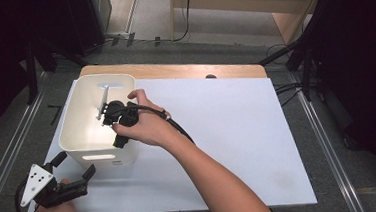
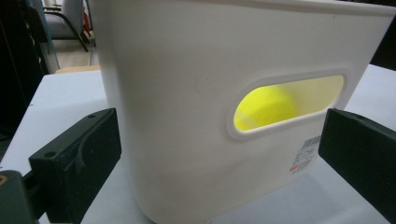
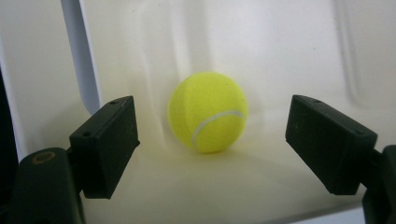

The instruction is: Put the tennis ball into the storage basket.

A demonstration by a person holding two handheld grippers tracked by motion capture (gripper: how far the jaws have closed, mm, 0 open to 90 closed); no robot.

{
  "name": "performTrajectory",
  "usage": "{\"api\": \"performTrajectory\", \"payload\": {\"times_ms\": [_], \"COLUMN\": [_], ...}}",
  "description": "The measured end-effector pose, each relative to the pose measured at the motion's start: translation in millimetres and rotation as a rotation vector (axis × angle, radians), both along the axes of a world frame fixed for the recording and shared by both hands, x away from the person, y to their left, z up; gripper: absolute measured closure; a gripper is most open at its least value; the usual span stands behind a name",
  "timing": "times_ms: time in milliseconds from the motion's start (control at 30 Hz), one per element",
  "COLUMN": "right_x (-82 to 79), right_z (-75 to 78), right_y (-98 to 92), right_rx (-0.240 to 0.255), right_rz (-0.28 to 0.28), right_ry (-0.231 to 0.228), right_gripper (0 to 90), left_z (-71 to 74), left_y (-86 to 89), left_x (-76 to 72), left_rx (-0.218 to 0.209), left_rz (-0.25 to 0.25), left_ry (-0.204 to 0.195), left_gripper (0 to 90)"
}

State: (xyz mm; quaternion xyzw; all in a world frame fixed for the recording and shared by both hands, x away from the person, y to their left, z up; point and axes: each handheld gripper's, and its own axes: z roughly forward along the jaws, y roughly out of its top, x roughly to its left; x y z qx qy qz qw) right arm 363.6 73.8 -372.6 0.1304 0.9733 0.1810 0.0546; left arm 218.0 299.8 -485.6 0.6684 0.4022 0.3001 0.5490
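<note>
Inside the white bin (image 1: 124, 83), the tennis ball (image 3: 208, 112) rests free just beyond the right tongs (image 3: 212, 144), spread apart, while the left tongs (image 2: 219, 154) gape outside its near wall.

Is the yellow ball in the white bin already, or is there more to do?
The tennis ball already rests on the floor of the white bin. The right tool is down inside the bin, jaws open and clear of the ball. The left tool waits open just outside the bin's near wall. Probably all that's left is lifting the right tool out.
</note>
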Motion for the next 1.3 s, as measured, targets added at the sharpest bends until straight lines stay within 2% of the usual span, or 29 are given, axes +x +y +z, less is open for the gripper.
{"api": "performTrajectory", "payload": {"times_ms": [67, 300, 433, 567, 633, 833, 933, 1033, 1300], "right_x": [-1.1, -2.7, -4.0, -5.4, -6.2, -8.2, -10.7, -12.2, -14.4], "right_z": [2.5, 17.3, 22.5, 23.2, 23.2, 22.2, 22.5, 22.0, 21.2], "right_y": [-2.1, -15.8, -23.3, -30.8, -35.0, -46.4, -52.9, -58.4, -76.6], "right_rx": [0.008, 0.072, 0.101, 0.124, 0.134, 0.152, 0.163, 0.171, 0.202], "right_rz": [-0.015, -0.049, -0.06, -0.081, -0.091, -0.106, -0.133, -0.143, -0.161], "right_ry": [-0.013, -0.06, -0.069, -0.076, -0.074, -0.087, -0.097, -0.077, -0.097], "right_gripper": [10.7, 10.0, 9.8, 7.5, 0.6, 0.6, 0.5, 0.5, 0.5], "left_z": [0.0, -0.1, 0.0, 0.0, 0.0, 0.0, -0.1, -0.1, -0.2], "left_y": [0.0, 0.1, -0.1, -0.1, -0.2, -0.5, -0.6, -0.8, -0.8], "left_x": [0.0, 0.0, -0.1, -0.1, 0.0, -0.1, 0.1, 0.1, 0.1], "left_rx": [0.001, 0.005, 0.006, 0.008, 0.011, 0.013, 0.016, 0.016, 0.016], "left_rz": [0.0, -0.001, -0.001, -0.001, -0.002, 0.0, 0.0, -0.001, -0.001], "left_ry": [0.0, 0.001, 0.002, 0.003, 0.002, 0.003, 0.002, 0.002, 0.001], "left_gripper": [0.0, 0.0, 0.0, 0.0, 0.0, 0.0, 0.0, 0.0, 0.0]}}
